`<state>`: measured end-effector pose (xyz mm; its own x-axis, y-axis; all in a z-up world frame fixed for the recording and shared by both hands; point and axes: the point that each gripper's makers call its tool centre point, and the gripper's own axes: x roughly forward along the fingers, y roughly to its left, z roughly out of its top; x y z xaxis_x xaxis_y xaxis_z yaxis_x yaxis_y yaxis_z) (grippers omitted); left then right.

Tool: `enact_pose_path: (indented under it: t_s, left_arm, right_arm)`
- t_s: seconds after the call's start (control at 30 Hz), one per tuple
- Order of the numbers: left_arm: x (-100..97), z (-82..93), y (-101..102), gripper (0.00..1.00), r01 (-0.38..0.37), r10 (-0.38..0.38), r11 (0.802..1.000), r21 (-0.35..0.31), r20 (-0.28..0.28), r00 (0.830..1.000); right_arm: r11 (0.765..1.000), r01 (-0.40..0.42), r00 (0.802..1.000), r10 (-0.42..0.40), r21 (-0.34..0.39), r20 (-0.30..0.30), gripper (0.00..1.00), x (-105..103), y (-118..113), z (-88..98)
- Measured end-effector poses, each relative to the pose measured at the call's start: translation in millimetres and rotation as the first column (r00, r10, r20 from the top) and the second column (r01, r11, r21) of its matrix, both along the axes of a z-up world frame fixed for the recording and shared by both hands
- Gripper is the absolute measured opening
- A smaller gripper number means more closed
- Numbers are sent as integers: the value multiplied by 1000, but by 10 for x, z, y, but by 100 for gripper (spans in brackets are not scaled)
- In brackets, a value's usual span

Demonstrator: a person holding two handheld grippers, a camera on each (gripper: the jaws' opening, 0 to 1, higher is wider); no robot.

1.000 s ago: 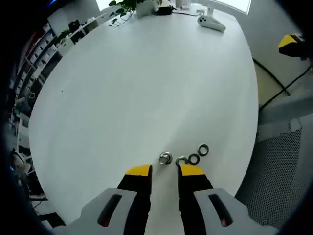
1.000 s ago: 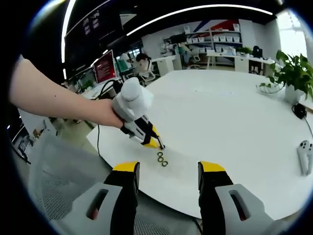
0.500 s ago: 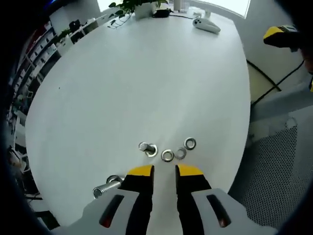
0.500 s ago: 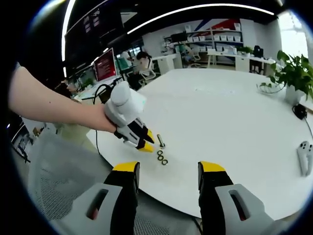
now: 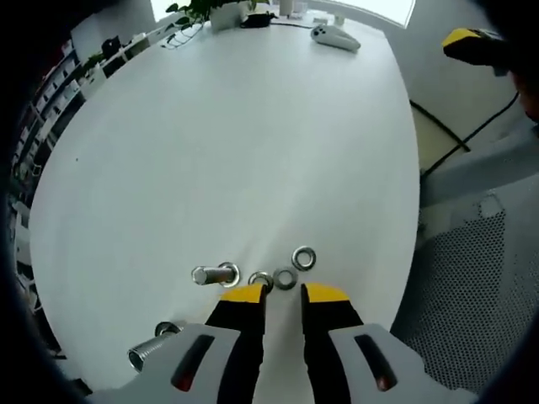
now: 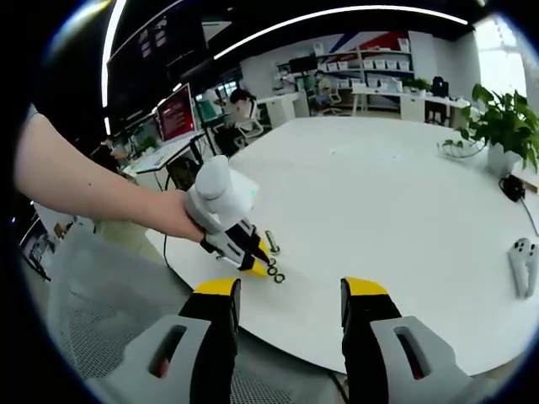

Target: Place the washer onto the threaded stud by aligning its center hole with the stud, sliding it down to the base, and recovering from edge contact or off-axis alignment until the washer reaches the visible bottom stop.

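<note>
Nearby, three silvery washers [image 5: 285,279] lie clustered on the white surface [image 5: 236,143], beside a lying stud [image 5: 215,274]. Left tongs [image 5: 283,292] stand slightly parted above them; right tongs [image 6: 288,288] gape empty.

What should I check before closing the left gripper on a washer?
1. Left gripper open, slightly: ok.
2. Tips at the washers: ok, nearest washer sits by the left jaw tip, not centred between the jaws.
3. Other washers apart from the target: not ok, one touches it.
4. Threaded stud upright: not ok, it lies on its side on the table.
5. Right gripper open and free: ok.
</note>
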<state>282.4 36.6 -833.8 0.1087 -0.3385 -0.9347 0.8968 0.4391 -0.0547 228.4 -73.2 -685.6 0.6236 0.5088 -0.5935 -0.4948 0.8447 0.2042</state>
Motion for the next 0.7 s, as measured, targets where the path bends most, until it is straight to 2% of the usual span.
enact_pose_path:
  t_s: [0.4,0.57,0.7]
  left_arm:
    - [-67,-31,43,15,11,-11,1000,11,-36,999]
    - [-142,-41,168,11,1,1,1000,25,-55,998]
    - [-233,-42,259,10,-12,15,999,33,-97,995]
  right_arm:
    - [1000,4,1000,-4,0,1,50,8,-6,-3]
    - [1000,3,1000,-3,3,0,50,4,-1,1]
    - [1000,-4,1000,4,1,0,50,0,6,-2]
